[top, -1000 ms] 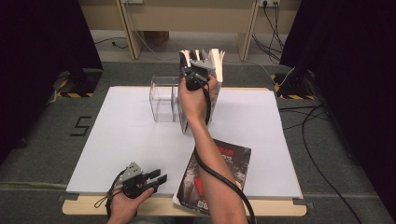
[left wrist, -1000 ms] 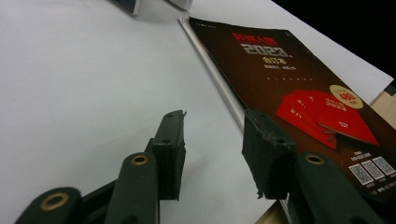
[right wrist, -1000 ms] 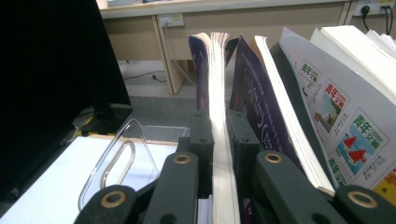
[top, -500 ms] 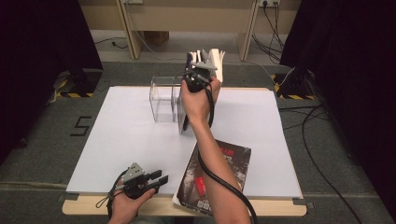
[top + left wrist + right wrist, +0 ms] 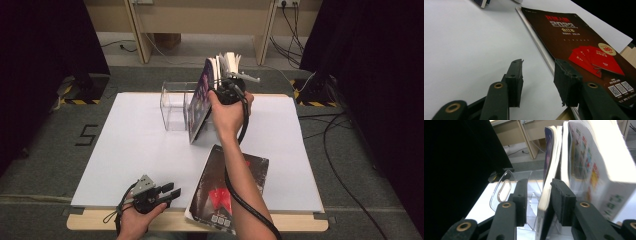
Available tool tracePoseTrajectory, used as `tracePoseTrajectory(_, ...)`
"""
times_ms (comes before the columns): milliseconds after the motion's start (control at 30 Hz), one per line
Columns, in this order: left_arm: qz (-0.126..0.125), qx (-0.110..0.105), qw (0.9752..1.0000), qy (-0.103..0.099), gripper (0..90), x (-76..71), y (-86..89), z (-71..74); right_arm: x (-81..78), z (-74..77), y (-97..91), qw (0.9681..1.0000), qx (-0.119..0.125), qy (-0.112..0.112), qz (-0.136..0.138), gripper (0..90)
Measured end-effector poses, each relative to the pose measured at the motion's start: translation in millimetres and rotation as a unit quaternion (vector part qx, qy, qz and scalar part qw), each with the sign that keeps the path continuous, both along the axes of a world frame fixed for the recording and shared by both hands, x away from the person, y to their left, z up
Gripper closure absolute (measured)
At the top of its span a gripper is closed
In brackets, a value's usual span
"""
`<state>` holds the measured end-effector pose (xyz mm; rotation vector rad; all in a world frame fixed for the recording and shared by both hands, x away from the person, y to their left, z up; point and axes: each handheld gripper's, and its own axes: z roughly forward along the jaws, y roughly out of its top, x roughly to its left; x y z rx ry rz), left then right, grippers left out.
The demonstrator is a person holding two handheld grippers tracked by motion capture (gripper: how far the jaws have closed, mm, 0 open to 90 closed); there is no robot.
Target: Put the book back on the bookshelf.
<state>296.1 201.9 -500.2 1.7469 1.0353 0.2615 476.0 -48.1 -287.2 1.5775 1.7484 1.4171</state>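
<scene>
Purple-covered book (image 5: 199, 107) standing on its lower edge at the far middle of the desk (image 5: 125, 145), long axis rising from the desk top, tilted so the top leans away from the person; cover facing left, pages fanned open at the top. Just right of a clear plastic stand (image 5: 174, 105), whether touching cannot be told from the high view. In the right gripper view, book's page edge (image 5: 549, 182) running upward between the two black jaws, a second wad of printed pages (image 5: 596, 170) splaying to the right of the right jaw, and the clear stand with its oval cut-out (image 5: 504, 191) beyond the left jaw.

Right gripper (image 5: 226, 90) up at the top of the book, right hand (image 5: 227, 112) wrapped round it, cable looping down along the forearm. Jaws part-way apart with the book's edge in the gap; whether pressed firmly on it cannot be told.

Dark magazine (image 5: 227, 187) flat at the near edge of the desk, long axis running near to far, slightly slanted, partly under the right forearm. Red envelopes and pale lettering on its cover (image 5: 584, 47) in the left gripper view.

Left gripper (image 5: 167, 192) low at the near left, held by the left hand (image 5: 135, 220), pointing right toward the magazine. Jaws wide, holding nothing, the right jaw just at the magazine's spine edge.
</scene>
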Motion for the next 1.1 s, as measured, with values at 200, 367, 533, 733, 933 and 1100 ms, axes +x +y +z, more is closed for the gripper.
tracePoseTrajectory(200,-0.002,0.001,1.0000,0.000,57.7,0.3,-0.3,-0.4,-10.2,-2.9,-6.9,0.9999,-0.014,0.006,0.002,73.3)
tracePoseTrajectory(367,-0.002,0.001,1.0000,0.000,57.7,-0.3,-0.6,-0.2,-11.3,-11.8,-6.9,0.9996,-0.019,0.019,0.006,75.4)
tracePoseTrajectory(533,0.000,0.001,1.0000,0.000,57.7,0.0,0.1,-0.1,-10.0,-18.1,-1.7,0.9993,-0.026,0.024,0.009,80.1)
tracePoseTrajectory(733,-0.001,0.002,1.0000,-0.001,57.7,-0.1,0.5,0.4,-8.6,-20.3,3.9,0.9992,-0.029,0.028,0.009,78.9)
tracePoseTrajectory(933,-0.001,0.000,1.0000,-0.002,57.7,0.1,1.2,1.0,-0.5,-16.4,9.6,0.9990,-0.027,0.034,0.012,74.6)
tracePoseTrajectory(1100,-0.002,0.000,1.0000,-0.003,57.7,0.0,1.4,1.5,6.2,-8.7,12.8,0.9993,-0.019,0.031,0.010,70.8)
